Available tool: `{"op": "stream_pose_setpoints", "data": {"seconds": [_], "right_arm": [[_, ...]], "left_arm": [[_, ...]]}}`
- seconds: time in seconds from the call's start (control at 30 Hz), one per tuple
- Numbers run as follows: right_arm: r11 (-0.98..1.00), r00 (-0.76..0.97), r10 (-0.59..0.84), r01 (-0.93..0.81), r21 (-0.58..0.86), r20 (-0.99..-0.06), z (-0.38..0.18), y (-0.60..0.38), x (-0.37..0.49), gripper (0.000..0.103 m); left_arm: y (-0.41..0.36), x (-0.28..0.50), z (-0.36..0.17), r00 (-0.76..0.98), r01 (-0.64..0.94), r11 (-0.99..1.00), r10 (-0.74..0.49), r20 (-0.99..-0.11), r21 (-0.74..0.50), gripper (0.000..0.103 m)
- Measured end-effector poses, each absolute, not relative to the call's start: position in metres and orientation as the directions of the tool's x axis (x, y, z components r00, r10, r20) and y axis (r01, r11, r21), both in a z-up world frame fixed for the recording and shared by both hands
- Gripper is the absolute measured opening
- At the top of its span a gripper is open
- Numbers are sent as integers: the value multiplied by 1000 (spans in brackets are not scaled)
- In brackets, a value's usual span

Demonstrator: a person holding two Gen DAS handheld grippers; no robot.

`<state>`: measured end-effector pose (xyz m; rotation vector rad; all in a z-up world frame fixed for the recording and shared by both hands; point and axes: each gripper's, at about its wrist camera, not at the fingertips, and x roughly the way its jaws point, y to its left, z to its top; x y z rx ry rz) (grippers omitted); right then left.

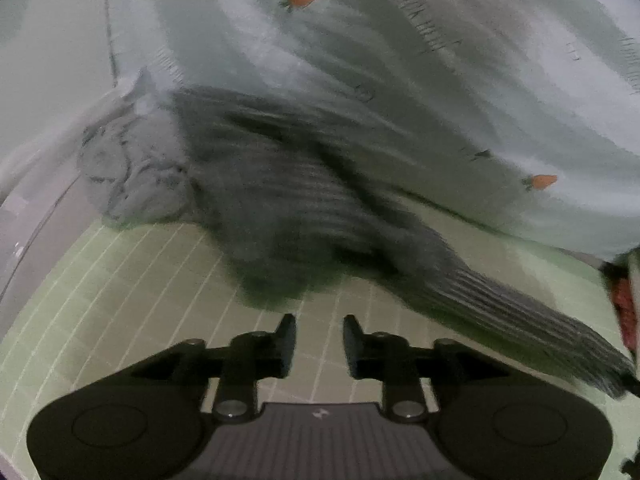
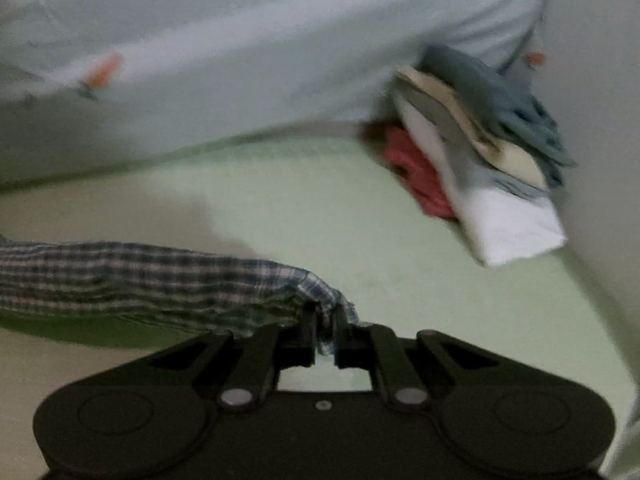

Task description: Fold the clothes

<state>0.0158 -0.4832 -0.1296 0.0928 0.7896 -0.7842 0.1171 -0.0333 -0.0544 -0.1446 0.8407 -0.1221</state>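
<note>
A plaid shirt [image 1: 304,208] lies bunched and motion-blurred on the green gridded mat [image 1: 120,280], one part trailing off to the right. My left gripper [image 1: 319,340] hovers just short of it, open, with nothing between its fingers. In the right wrist view the same plaid shirt [image 2: 140,276] stretches in from the left, lifted above the mat [image 2: 320,216]. My right gripper [image 2: 325,328] is shut on the end of the cloth.
A pale bedsheet with carrot prints [image 1: 400,60] hangs behind the mat. A grey crumpled garment [image 1: 132,176] lies at the left. A stack of folded clothes [image 2: 480,168], white, cream, blue and red, sits at the right beside the sheet.
</note>
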Motion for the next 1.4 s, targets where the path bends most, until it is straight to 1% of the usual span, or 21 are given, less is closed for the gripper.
{"op": "stream_pose_setpoints", "data": {"seconds": [0.03,0.07,0.1,0.13,0.17,0.2,0.23,0.3,0.4,0.5,0.73,0.8,0.87,0.93,0.97,1.03,1.07,1.13,1.17,1.2,1.4], "right_arm": [[723,439,-586,663,-194,-681,-129,-488,12,12],[729,450,-571,662,-174,-686,-128,-490,13,18],[736,464,-561,659,-155,-686,-126,-491,17,31],[745,482,-549,652,-139,-682,-124,-490,23,37],[763,507,-530,634,-122,-679,-122,-484,32,47],[787,537,-502,609,-101,-678,-120,-478,42,52],[809,565,-473,582,-80,-676,-118,-471,51,54],[852,616,-412,521,-46,-671,-116,-456,73,67],[916,656,-323,398,-52,-682,-123,-427,116,75],[962,659,-223,267,-54,-719,-137,-404,160,76],[998,649,-30,64,15,-760,-156,-363,205,82],[999,635,-16,46,18,-772,-162,-358,210,86],[999,619,-11,37,16,-785,-169,-355,215,87],[999,604,-7,30,15,-797,-175,-352,219,88],[999,598,-4,28,16,-801,-177,-353,221,88],[1000,585,6,16,19,-811,-180,-356,223,85],[1000,580,12,8,20,-815,-181,-357,223,78],[999,593,-1,29,21,-805,-176,-365,210,55],[999,604,-13,49,21,-797,-172,-371,202,25],[997,613,-25,68,21,-789,-169,-376,193,4],[983,664,-103,183,28,-740,-147,-411,143,2]], "left_arm": [[-34,117,-57,656,34,984,-155,-739,-176,37],[-34,119,-59,652,20,984,-148,-744,-178,39],[-34,123,-60,651,12,984,-143,-746,-178,44],[-38,128,-61,650,8,985,-137,-747,-174,50],[-41,132,-64,651,4,986,-129,-748,-167,52],[-42,138,-66,650,2,986,-127,-750,-165,53],[-42,143,-69,648,1,986,-126,-751,-164,53],[-47,153,-75,642,-7,984,-131,-755,-177,56],[-54,176,-83,636,-20,981,-137,-759,-194,60],[-61,200,-89,626,-12,979,-150,-765,-202,64],[-76,236,-106,608,41,979,-183,-773,-199,65],[-81,247,-110,602,56,979,-192,-775,-198,63],[-83,254,-114,596,74,977,-203,-777,-198,49],[-82,258,-117,592,73,977,-204,-780,-201,20],[-81,259,-118,590,66,976,-205,-781,-207,16],[-77,259,-119,585,53,974,-207,-784,-218,9],[-76,258,-118,583,53,974,-208,-786,-218,8],[-77,253,-116,580,67,977,-204,-788,-203,6],[-78,249,-113,581,81,979,-199,-789,-187,5],[-79,243,-111,582,87,979,-199,-789,-183,5],[-79,191,-95,585,104,977,-212,-783,-187,4]]}}
